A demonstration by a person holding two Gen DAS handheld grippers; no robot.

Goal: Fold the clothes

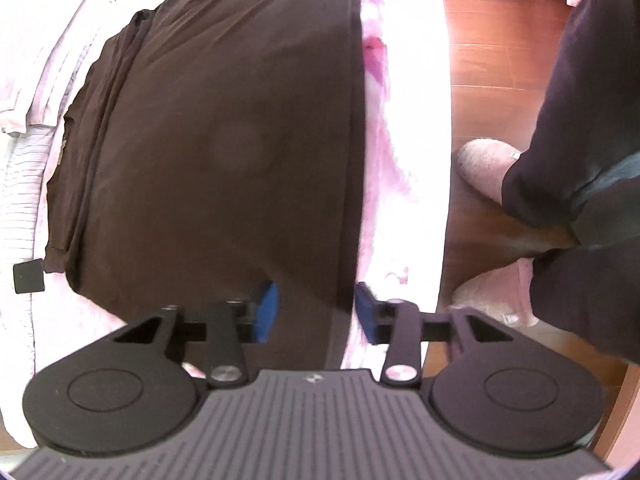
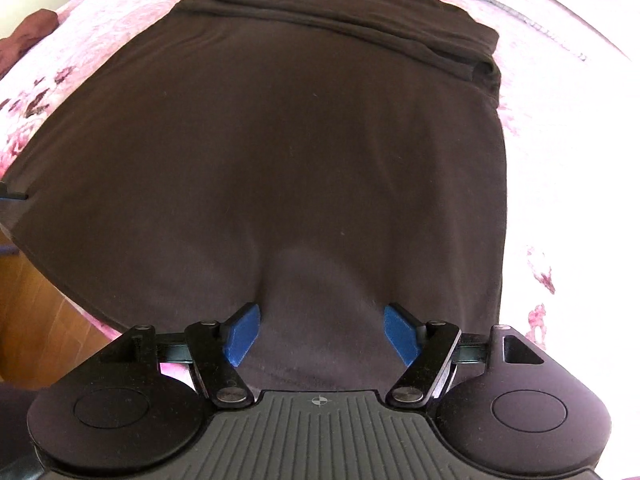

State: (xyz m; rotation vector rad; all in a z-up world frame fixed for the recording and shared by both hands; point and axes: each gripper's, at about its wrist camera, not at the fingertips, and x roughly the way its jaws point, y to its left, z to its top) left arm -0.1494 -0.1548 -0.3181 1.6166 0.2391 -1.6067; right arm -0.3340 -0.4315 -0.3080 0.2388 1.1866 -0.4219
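Pink floral bedspread [image 2: 560,128] fills our frames' edges, wooden floor [image 1: 480,80] at upper right of the left view; our dark brown T-shirt [image 2: 280,140] lies flat across the centre; left gripper [image 1: 316,312] jaws apart over its hem edge; right gripper [image 2: 320,330] jaws apart around a raised fabric ridge.

A bed [image 2: 560,128] with a pink floral cover fills the frame; a dark brown shirt [image 2: 280,140] lies flat across its middle (sleeves folded in), a reddish cloth [image 2: 28,40] at upper left.
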